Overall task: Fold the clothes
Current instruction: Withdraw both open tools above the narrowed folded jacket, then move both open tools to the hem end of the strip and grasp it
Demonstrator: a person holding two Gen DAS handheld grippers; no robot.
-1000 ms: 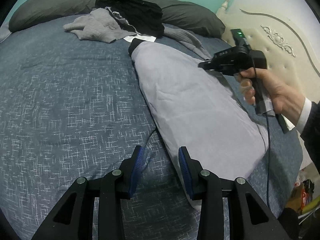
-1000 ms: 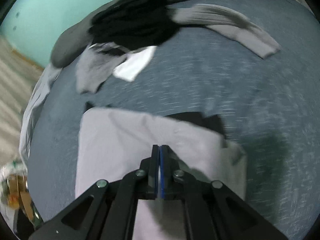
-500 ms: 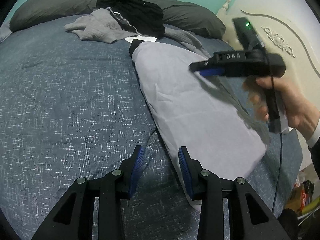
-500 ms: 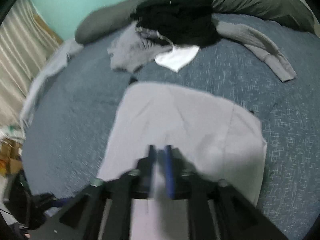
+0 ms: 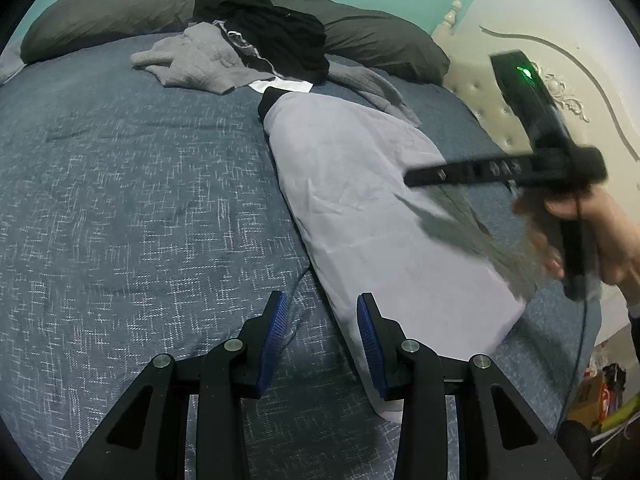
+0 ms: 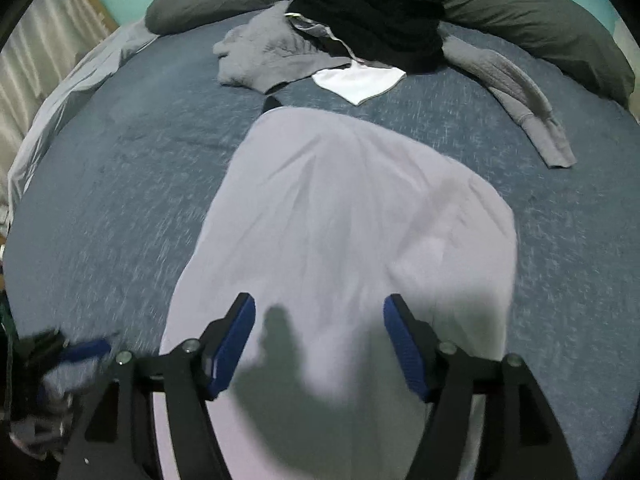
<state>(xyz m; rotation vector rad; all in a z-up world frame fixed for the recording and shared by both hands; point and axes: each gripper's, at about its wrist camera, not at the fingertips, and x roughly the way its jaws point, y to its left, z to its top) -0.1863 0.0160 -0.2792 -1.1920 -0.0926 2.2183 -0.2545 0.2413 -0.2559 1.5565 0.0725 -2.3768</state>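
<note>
Lilac garment (image 6: 344, 216) flat on bed (image 5: 120, 200). Right gripper (image 6: 320, 344) above it, jaws opening, empty. Left gripper (image 5: 322, 340) jaws parted, empty.

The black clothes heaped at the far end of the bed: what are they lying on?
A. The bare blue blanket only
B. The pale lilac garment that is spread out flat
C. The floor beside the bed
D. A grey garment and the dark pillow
D: the black clothes sit atop a grey garment and against the dark pillow, well beyond the lilac garment.
</note>
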